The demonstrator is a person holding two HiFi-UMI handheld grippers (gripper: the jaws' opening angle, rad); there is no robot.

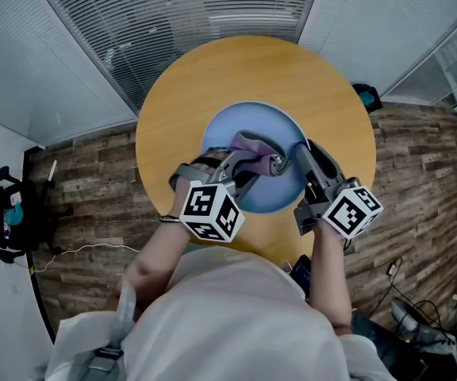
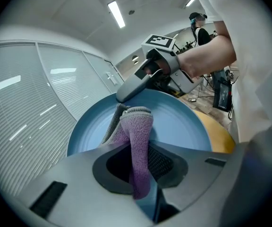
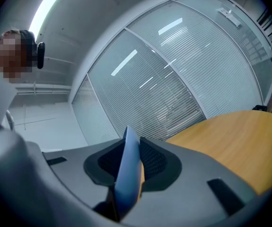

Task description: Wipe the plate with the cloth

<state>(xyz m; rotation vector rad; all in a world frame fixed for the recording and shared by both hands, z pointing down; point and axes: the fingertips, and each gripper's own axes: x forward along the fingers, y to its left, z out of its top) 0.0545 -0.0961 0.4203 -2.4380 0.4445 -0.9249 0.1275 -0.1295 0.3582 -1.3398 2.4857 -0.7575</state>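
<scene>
A blue plate [image 1: 244,125] is held over the round wooden table [image 1: 181,94]. A purple cloth [image 1: 254,145] lies bunched on the plate's middle. My left gripper [image 1: 272,165] is shut on the cloth [image 2: 138,141], which hangs between its jaws against the plate [image 2: 183,122]. My right gripper [image 1: 304,149] is shut on the plate's right rim; in the right gripper view the rim [image 3: 129,169] stands edge-on between the jaws. The right gripper [image 2: 133,90] also shows at the plate's far edge in the left gripper view.
The table [image 3: 230,131] stands on a wood-plank floor [image 1: 94,181], backed by glass walls with blinds [image 1: 181,6]. A black office chair [image 1: 6,213] is at the far left. Cables and dark gear [image 1: 411,316] lie on the floor at the right.
</scene>
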